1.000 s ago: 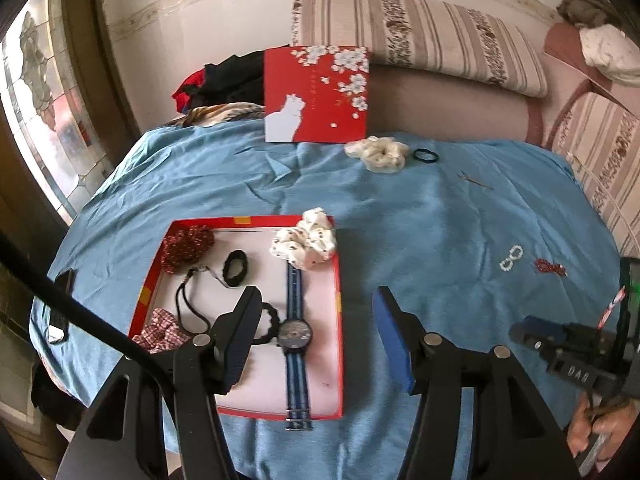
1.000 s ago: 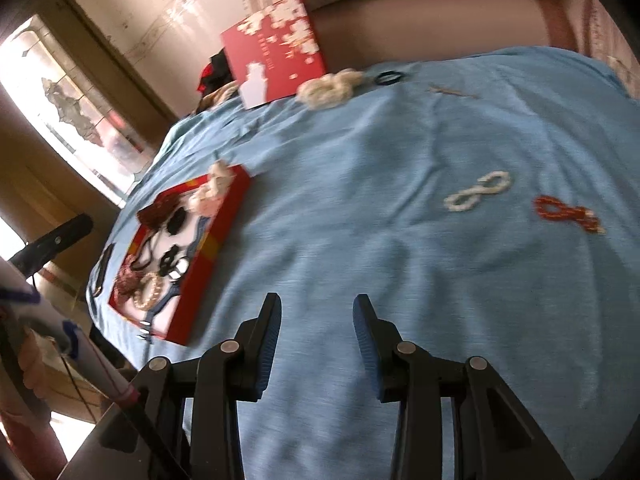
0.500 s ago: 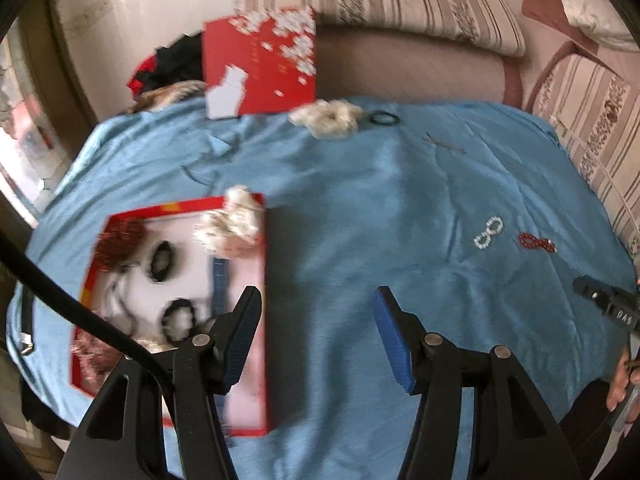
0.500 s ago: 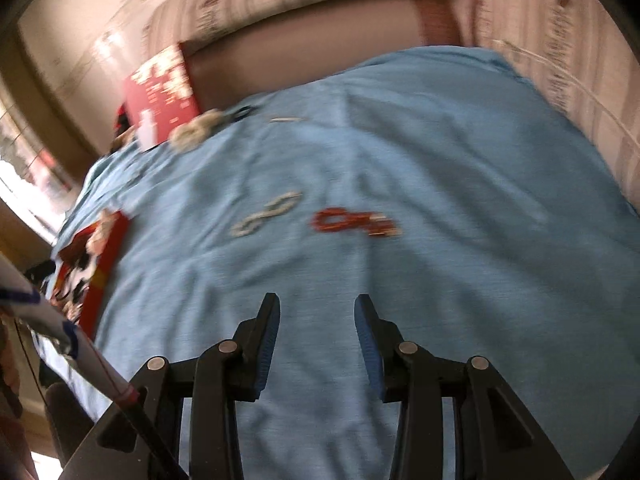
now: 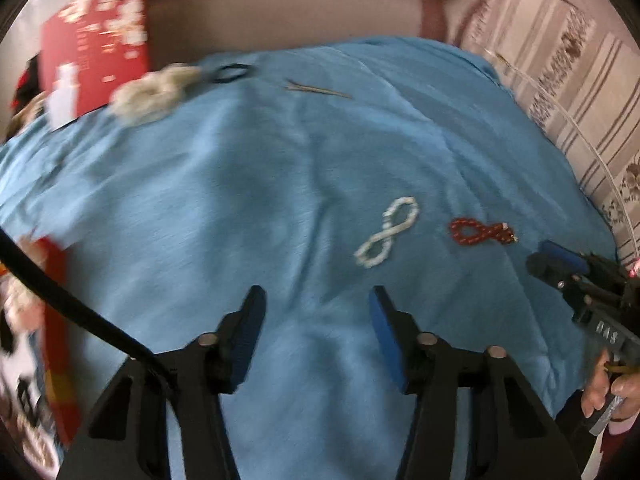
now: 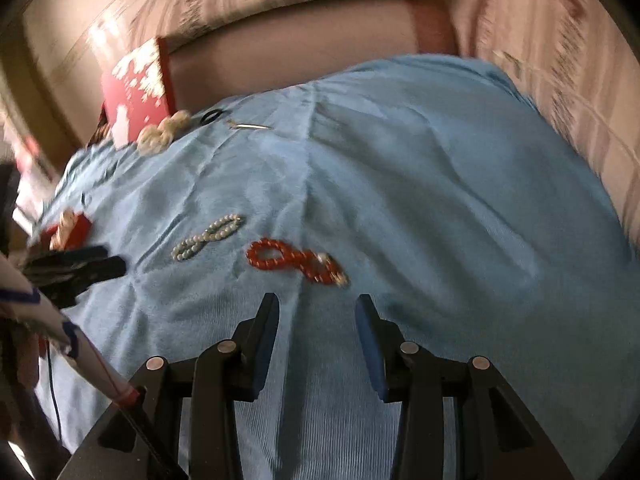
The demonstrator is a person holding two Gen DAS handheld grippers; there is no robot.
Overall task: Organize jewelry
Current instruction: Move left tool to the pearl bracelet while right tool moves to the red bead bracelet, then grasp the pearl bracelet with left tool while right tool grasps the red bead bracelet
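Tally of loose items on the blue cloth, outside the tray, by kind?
Bead bracelets: 2, white and red
Scrunchies: 1, cream
Hair ties: 1, black
Thin pins: 1, too blurred to identify further
Total: 5

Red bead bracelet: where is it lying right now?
The red bead bracelet lies on the blue cloth just ahead of the open right claw, with the white bead bracelet beside it on its left.
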